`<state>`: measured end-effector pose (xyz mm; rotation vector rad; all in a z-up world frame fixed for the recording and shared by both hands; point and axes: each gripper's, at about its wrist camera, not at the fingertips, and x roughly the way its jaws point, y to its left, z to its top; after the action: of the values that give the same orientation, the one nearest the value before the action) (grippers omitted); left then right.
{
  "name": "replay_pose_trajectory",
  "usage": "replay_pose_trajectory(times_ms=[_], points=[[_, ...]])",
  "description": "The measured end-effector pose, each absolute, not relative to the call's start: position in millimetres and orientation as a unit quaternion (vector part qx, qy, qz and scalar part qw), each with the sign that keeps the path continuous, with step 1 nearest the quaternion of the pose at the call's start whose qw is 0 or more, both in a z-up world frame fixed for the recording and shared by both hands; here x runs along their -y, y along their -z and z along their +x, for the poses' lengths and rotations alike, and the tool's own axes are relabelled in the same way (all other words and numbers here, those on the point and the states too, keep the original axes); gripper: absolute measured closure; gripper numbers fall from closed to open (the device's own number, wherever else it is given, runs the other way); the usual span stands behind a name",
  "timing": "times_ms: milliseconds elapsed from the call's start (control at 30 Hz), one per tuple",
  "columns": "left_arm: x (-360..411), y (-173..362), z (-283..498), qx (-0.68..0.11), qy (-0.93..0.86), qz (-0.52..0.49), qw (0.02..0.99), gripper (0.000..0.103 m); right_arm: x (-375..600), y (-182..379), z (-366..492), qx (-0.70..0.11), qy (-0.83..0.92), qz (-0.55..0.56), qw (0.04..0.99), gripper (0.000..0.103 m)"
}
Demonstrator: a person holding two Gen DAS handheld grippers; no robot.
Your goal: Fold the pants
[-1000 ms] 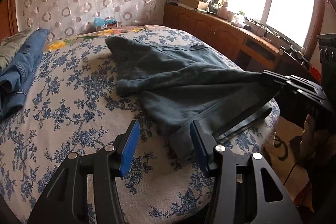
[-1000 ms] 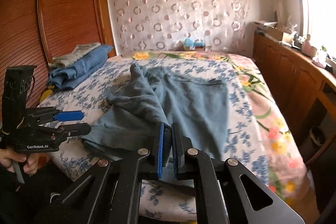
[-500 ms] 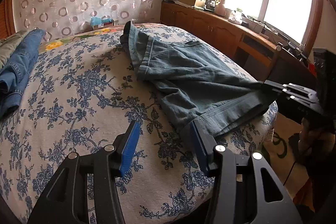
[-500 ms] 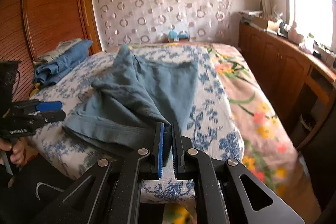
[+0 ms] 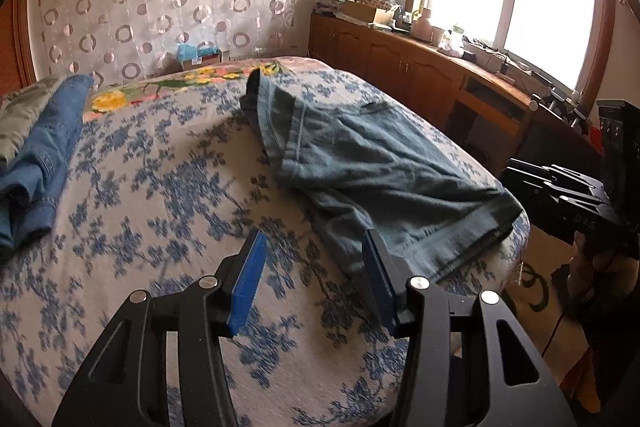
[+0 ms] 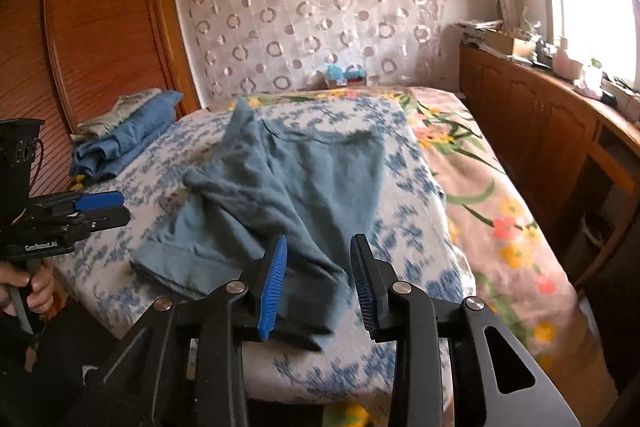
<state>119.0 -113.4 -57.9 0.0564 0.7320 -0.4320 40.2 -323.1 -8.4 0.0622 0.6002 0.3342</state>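
Pants (image 6: 280,195) lie crumpled on flowered bedspread (image 5: 160,187), near foot of bed, hem end at edge, one leg bunched over other. Right gripper (image 6: 318,279) jaws just been opening; cloth below them, pads not pressing, released. Left gripper (image 5: 312,279) half open, empty, just beside hem. Next, likely: regrip both hem corners, pull taut, flatten bunched leg before folding; grab one layer only.

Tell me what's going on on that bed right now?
A person with a hand-held gripper in each hand is folding grey-blue pants on the flowered bedspread. The right hand-held gripper has just been opening; the pants' near edge lies below its parted pads, no longer clamped. The left hand-held gripper is open and empty beside the hem. Folded jeans sit further back.
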Motion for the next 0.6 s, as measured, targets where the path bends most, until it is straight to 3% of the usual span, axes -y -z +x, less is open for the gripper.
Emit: replay_pose_trajectory(times_ms=[267,367,600], points=[[100.6,40.4,137.5,-0.333,0.213,0.053,0.917,0.052,288.3,-1.3,72.4,-0.29,-0.208,0.014,0.934,0.068],[92.4,38.0,145.8,-0.33,0.212,0.052,0.918,0.052,272.9,-0.4,91.6,-0.294,-0.227,0.008,0.928,0.06],[70.2,39.3,165.3,-0.33,0.201,0.047,0.921,0.052,237.2,5.0,130.1,-0.32,-0.266,-0.023,0.909,0.06]])
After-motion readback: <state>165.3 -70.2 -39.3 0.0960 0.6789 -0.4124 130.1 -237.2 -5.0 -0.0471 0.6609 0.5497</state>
